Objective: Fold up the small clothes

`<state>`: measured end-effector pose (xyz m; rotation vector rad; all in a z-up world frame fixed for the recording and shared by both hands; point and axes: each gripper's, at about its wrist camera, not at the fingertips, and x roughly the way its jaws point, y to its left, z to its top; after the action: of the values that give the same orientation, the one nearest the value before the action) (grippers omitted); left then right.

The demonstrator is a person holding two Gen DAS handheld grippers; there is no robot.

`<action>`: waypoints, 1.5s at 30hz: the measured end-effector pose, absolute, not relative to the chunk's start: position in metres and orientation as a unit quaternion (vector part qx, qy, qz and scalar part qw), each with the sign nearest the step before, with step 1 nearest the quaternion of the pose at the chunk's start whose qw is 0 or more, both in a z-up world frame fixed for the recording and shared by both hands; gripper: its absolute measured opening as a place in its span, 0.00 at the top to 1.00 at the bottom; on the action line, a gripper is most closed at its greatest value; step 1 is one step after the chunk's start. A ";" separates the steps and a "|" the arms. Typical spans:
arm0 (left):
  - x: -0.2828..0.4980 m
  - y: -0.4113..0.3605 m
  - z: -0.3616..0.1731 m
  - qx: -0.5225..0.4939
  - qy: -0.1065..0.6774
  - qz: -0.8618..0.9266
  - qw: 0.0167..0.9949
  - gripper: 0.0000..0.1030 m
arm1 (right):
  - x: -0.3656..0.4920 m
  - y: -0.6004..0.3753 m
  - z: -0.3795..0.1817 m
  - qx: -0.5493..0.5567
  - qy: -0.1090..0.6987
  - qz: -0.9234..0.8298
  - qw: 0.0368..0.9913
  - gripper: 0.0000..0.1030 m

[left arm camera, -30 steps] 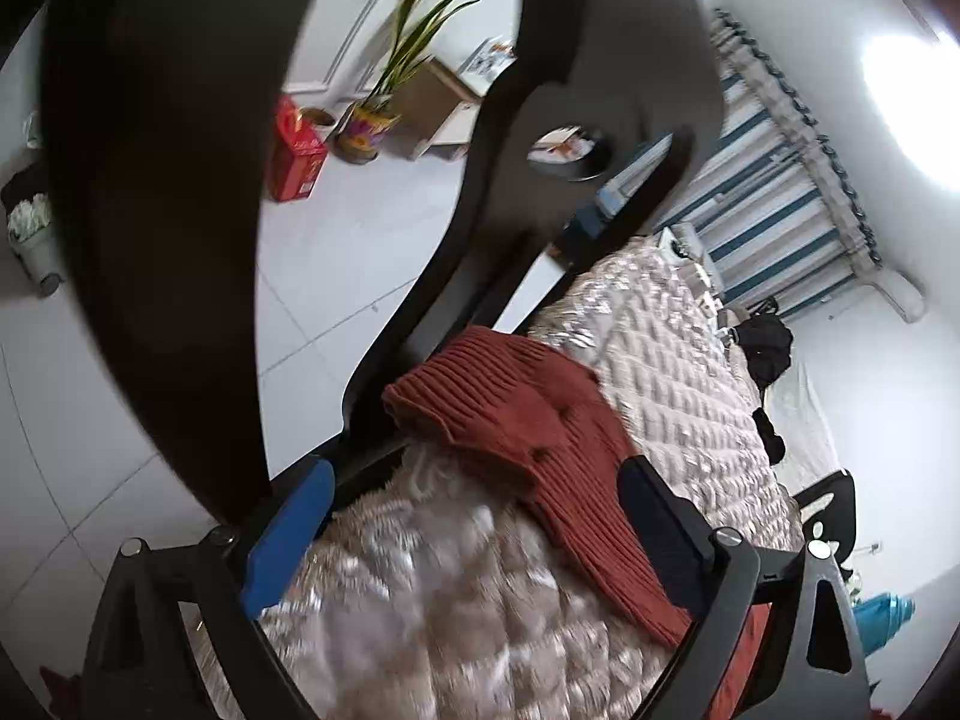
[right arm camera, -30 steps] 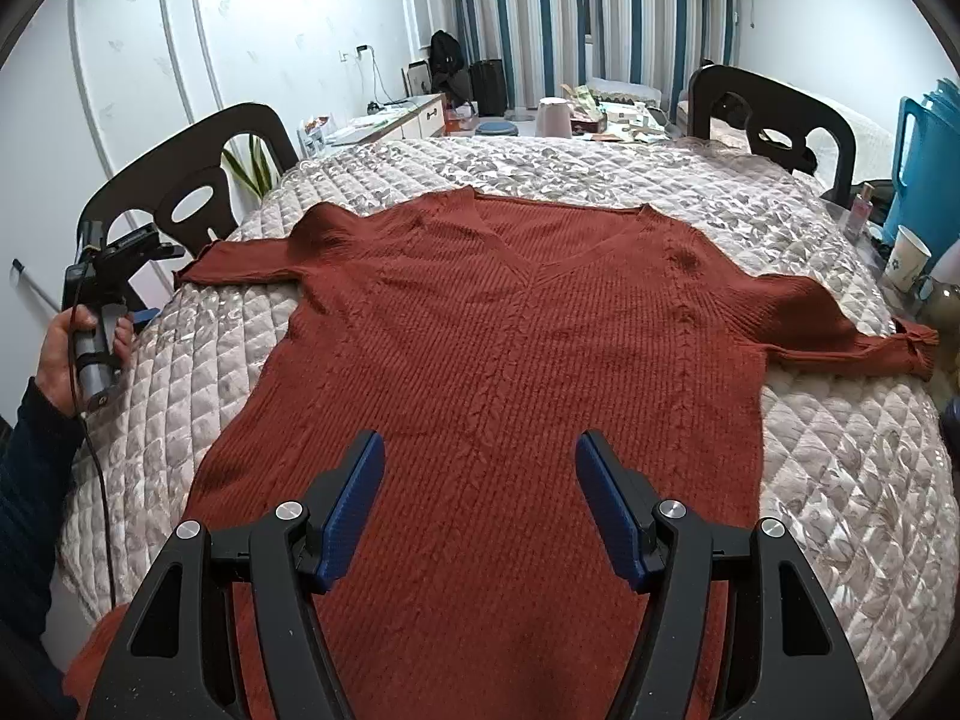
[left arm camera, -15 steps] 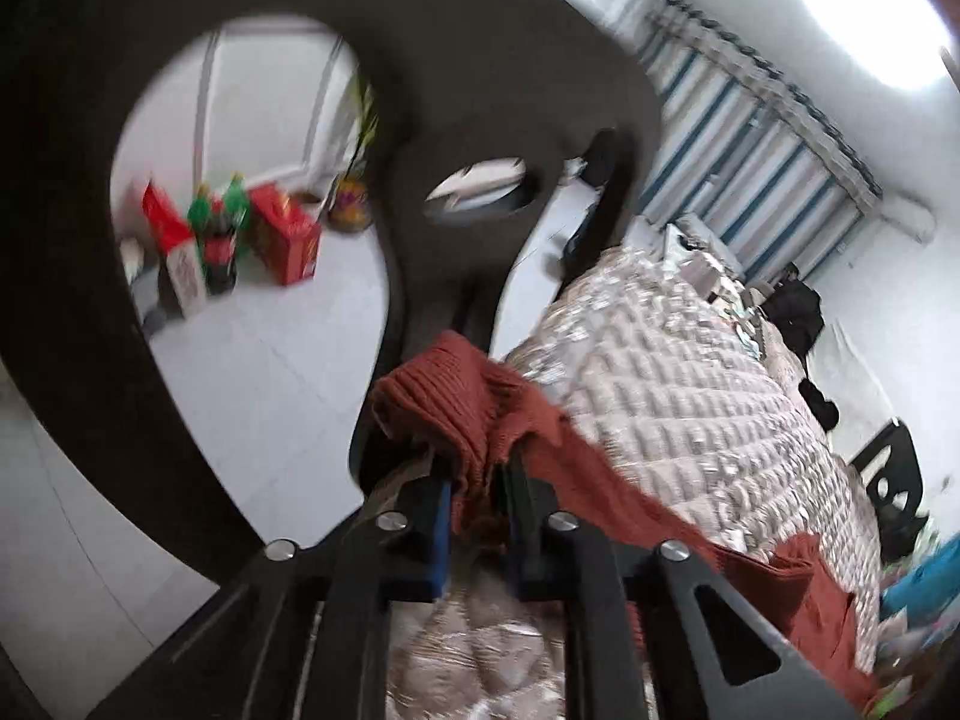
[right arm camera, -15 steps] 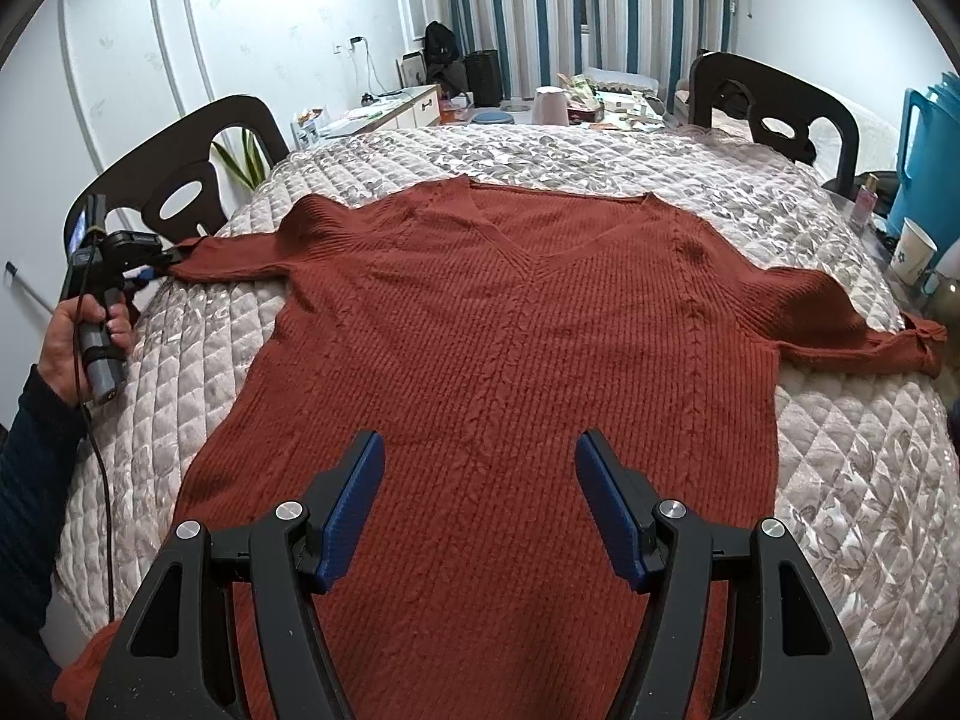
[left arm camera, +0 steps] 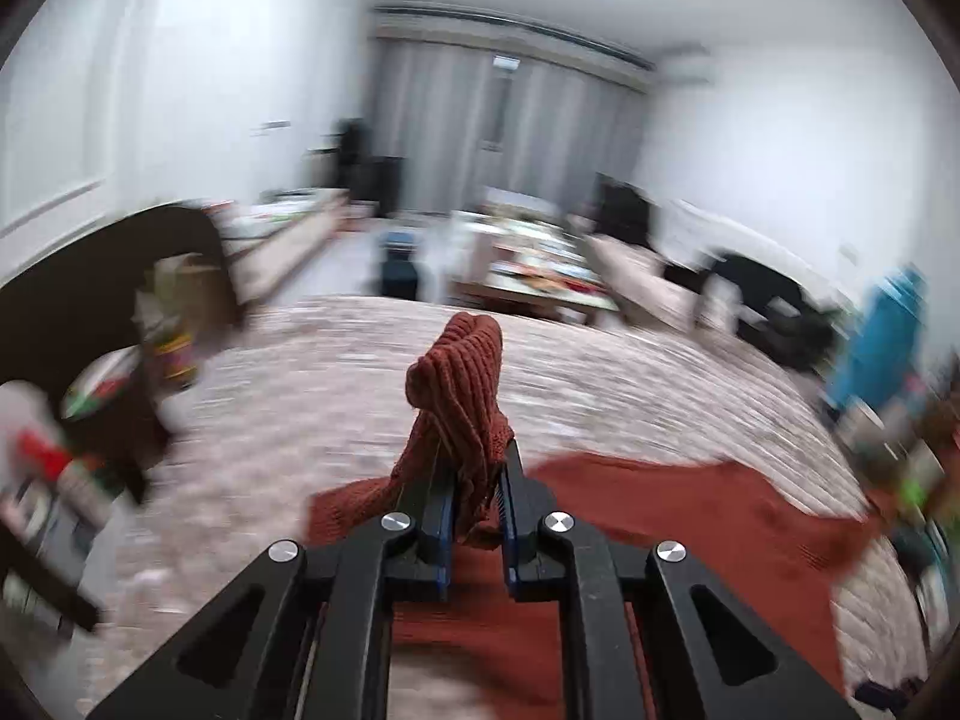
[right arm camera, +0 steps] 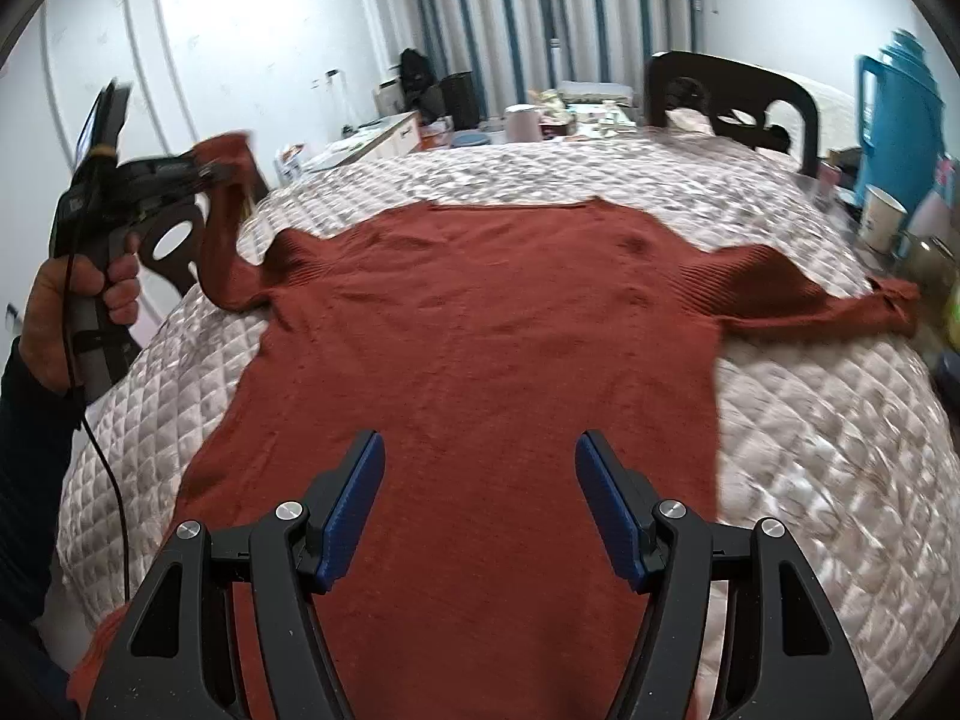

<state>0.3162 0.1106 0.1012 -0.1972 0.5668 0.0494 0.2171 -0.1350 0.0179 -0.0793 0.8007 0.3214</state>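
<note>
Left wrist: left gripper (left arm camera: 477,498) clamped on cuff of rust-red ribbed knit sweater (left arm camera: 690,510); cuff bunched, sticking out toward 12 o'clock. Soft, limp, grippy knit.

Right wrist: right gripper (right arm camera: 480,504) jaws wide, empty, over hem. Sweater flat on quilted beige table cover (right arm camera: 810,450), sleeve lifted at 10 o'clock. Light; best grabbed at cuffs, hem, shoulder seams.

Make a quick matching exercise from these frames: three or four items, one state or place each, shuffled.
Items:
1. left claw
2. right claw
3. sweater's other sleeve
4. blue jug

States:
A. flat on the quilt
B. shut on the lifted sleeve cuff
C. standing at the table's right edge
D. open over the sweater body

Pairs: 1-B, 2-D, 3-A, 4-C
</note>
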 end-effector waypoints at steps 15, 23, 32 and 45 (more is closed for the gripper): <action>0.298 -0.048 0.059 -0.028 0.357 -0.185 0.915 0.47 | 0.223 -0.211 0.018 0.042 0.391 0.107 0.913 0.36; 0.300 -0.002 0.068 -0.012 0.318 -0.082 0.944 0.40 | 0.268 -0.192 0.019 0.103 0.394 0.180 0.895 0.36; 0.267 0.034 0.081 -0.010 0.227 -0.015 0.974 0.40 | 0.337 -0.160 -0.015 0.121 0.453 0.204 0.859 0.36; 0.297 0.075 0.060 -0.069 0.275 -0.010 0.959 0.39 | 0.372 -0.161 -0.002 0.144 0.433 0.216 0.863 0.90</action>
<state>0.2972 0.0748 0.0603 -0.1391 0.5574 -0.0201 0.3721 -0.1606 -0.0022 0.3013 0.9069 0.4538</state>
